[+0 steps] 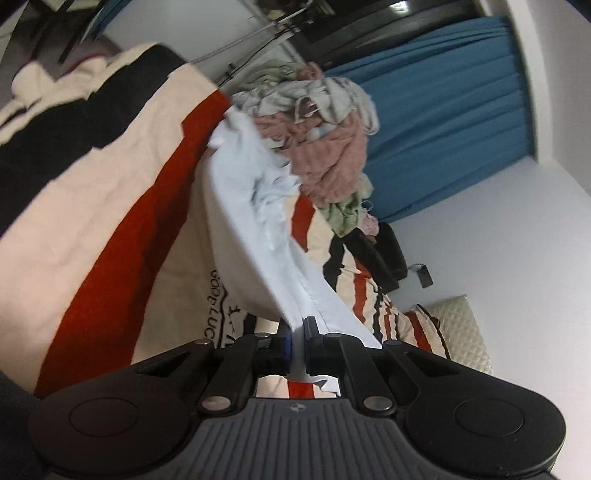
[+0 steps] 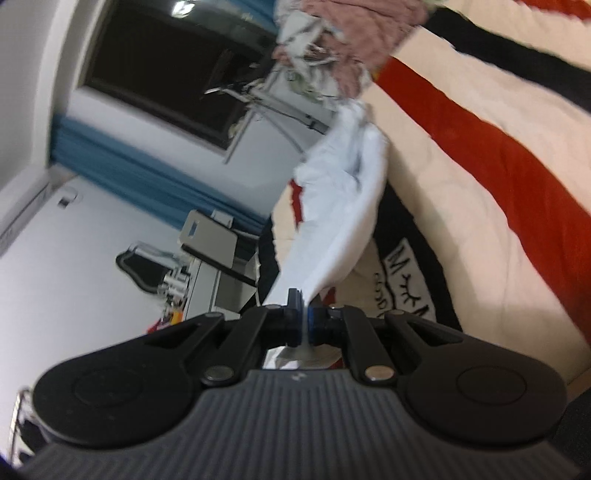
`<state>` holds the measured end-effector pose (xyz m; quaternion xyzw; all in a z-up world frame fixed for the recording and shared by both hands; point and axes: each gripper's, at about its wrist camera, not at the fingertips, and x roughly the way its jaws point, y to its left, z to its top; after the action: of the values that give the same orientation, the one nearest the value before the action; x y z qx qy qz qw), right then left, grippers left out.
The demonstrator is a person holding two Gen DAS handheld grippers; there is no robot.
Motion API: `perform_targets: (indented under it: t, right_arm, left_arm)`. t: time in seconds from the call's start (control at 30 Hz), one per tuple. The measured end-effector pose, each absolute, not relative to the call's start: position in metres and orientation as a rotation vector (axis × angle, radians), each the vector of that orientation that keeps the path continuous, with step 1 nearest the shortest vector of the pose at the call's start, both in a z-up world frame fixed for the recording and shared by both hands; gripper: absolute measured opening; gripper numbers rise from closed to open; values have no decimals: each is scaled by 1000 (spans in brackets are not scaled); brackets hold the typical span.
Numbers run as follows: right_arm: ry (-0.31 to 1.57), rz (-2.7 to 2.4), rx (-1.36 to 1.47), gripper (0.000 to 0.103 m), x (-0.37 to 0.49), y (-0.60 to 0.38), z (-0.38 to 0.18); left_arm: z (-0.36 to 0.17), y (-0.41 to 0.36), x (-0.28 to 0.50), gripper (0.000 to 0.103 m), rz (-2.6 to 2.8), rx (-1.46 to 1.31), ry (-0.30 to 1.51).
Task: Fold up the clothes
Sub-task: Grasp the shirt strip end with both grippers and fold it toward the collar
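A pale blue garment (image 1: 243, 206) hangs stretched above the striped bed cover (image 1: 110, 206). My left gripper (image 1: 297, 334) is shut on its hemmed edge, and the cloth runs away from the jaws toward the laundry pile. The same pale blue garment (image 2: 343, 206) shows in the right wrist view, where my right gripper (image 2: 304, 317) is shut on another edge of it. The far end of the garment is bunched and blurred in both views.
A pile of unfolded clothes (image 1: 325, 140), pink, grey and green, lies on the bed beyond the garment and also shows in the right wrist view (image 2: 343, 33). Blue curtains (image 1: 454, 122), a white wall and a cream quilted pillow (image 1: 465, 332) lie beyond. A dark window (image 2: 177, 66) and cluttered desk (image 2: 207, 266) stand beside the bed.
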<state>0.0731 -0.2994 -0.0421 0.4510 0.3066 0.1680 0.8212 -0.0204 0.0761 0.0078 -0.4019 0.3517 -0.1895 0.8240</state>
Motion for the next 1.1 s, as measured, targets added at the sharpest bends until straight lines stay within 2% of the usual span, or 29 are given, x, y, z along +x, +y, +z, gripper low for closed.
perform_targets:
  t: [0.13, 0.33, 0.5, 0.63, 0.83, 1.1]
  right_arm:
    - [679, 363, 850, 6, 40, -300, -26]
    - [788, 349, 883, 6, 4, -306, -57]
    - [811, 322, 949, 7, 25, -306, -75]
    - [794, 309, 983, 7, 62, -303, -75]
    - [784, 245, 1022, 7, 161, -294, -81]
    - [742, 184, 1048, 7, 290, -294, -135]
  left_arm:
    - [15, 78, -58, 6, -403, -856, 786]
    - [-6, 78, -103, 6, -392, -841, 863]
    - [-18, 79, -77, 7, -370, -851, 902]
    - [-11, 80, -20, 7, -336, -825, 898]
    - [3, 62, 96, 7, -258, -686, 867]
    - [-30, 35, 232, 7, -172, -515, 768]
